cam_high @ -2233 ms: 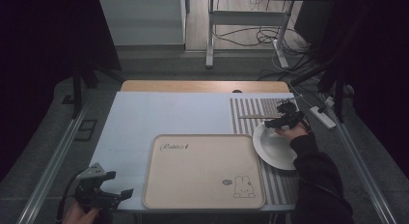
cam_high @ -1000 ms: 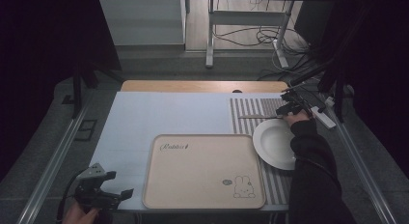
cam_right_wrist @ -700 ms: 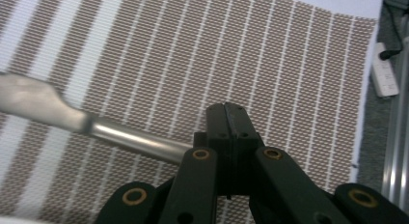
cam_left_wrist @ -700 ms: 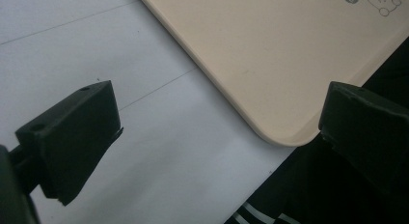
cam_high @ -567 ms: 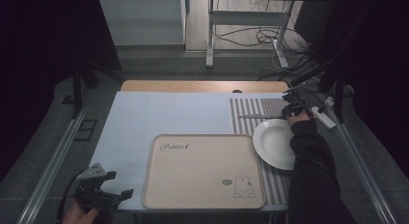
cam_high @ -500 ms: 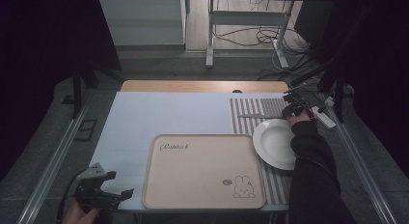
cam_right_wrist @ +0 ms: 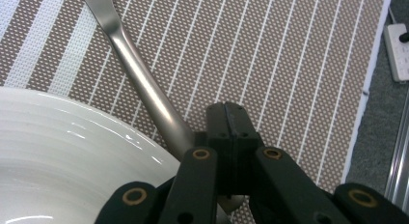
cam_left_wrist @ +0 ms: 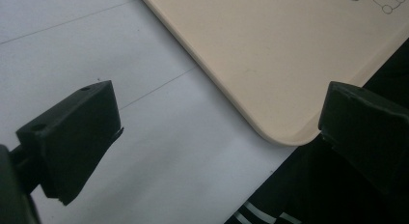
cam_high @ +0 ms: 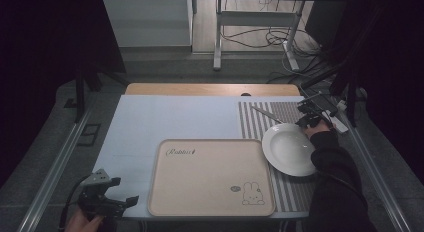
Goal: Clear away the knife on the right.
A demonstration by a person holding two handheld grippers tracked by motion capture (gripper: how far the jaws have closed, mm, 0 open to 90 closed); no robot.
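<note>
Right gripper jaws clamped on knife handle end; lift it level, clear plate rim. Left gripper jaws wide open, empty.

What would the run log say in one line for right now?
right gripper: shut on spoon handle | spoon: on striped mat, beside plate | left gripper: open, over table by tray corner

A slim metal utensil, handle brushed and shiny, lies flat and slantwise on the brown striped mat; its near end sits just beside the rim of the white plate; the plate rests on the same mat, right way up.
</note>
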